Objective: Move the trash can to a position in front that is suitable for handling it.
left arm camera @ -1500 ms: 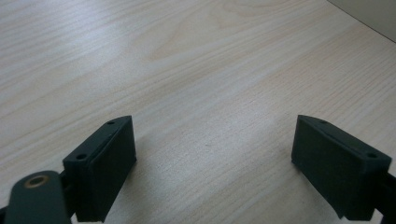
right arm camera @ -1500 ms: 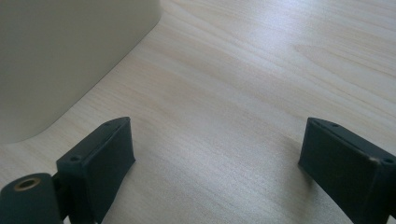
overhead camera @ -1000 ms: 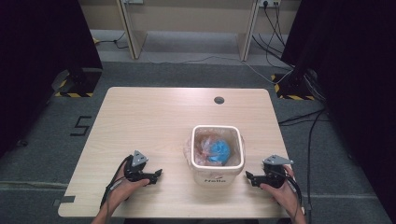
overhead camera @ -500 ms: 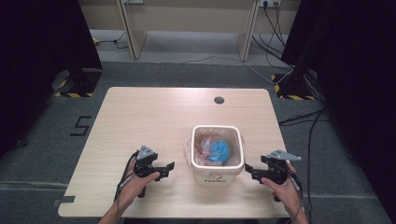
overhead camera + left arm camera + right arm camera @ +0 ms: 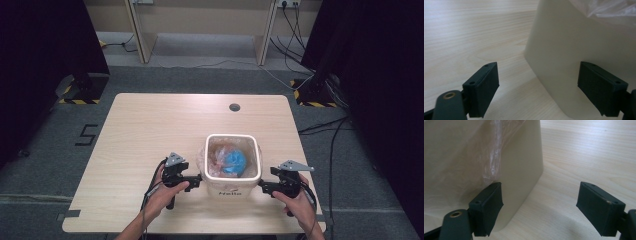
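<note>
Nearest the person, the left gripper and the right gripper flank a cream bin on the wooden bench, each with its jaws spread wide and pinching nothing. The bin stands near the bench's front edge, right of centre. A clear plastic liner drapes over its rim, and something blue lies inside it.
</note>
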Demonstrator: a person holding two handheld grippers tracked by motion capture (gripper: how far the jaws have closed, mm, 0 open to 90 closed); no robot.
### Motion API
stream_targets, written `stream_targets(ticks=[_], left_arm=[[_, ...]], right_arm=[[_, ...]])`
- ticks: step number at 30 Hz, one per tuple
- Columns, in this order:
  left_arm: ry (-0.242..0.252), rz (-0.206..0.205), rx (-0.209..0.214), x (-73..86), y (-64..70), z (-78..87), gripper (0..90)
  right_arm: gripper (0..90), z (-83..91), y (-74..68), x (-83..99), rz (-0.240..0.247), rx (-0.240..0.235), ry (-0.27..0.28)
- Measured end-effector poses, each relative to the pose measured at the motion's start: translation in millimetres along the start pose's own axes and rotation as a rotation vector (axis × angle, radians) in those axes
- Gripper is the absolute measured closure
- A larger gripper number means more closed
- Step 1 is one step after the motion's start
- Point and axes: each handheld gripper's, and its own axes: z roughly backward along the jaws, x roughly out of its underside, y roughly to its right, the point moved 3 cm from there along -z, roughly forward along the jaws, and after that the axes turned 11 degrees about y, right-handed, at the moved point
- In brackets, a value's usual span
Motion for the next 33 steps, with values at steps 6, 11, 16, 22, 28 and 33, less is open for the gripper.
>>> stream_targets(ticks=[6,11,16,22,28,33], left_arm=[[0.001,0.017,-0.015,-2.2,-6.4,5.0,15.6],[-0.004,0.017,-0.034,-5.3,-16.3,8.7,16.2],[0.006,0.035,-0.063,-8.1,-23.8,6.8,16.2],[0.009,0.033,-0.082,-13.5,-32.8,0.2,16.5],[0.017,0.025,-0.12,-18.0,-41.2,-5.5,17.9],[0.015,0.039,-0.135,-17.6,-48.5,-11.2,20.1]], right_arm=[[20.9,-6.4,-3.5,-0.1,-0.029,-0.015,-0.005],[21.0,-19.9,-8.2,-6.3,-0.009,-0.014,-0.015],[21.3,-31.2,-7.9,-10.1,-0.014,-0.02,-0.017],[21.4,-45.0,-3.6,-14.4,-0.027,-0.016,-0.016],[21.9,-57.2,-2.8,-21.7,-0.018,-0.003,-0.016],[21.9,-67.4,-0.3,-27.3,-0.023,0.006,-0.014]])
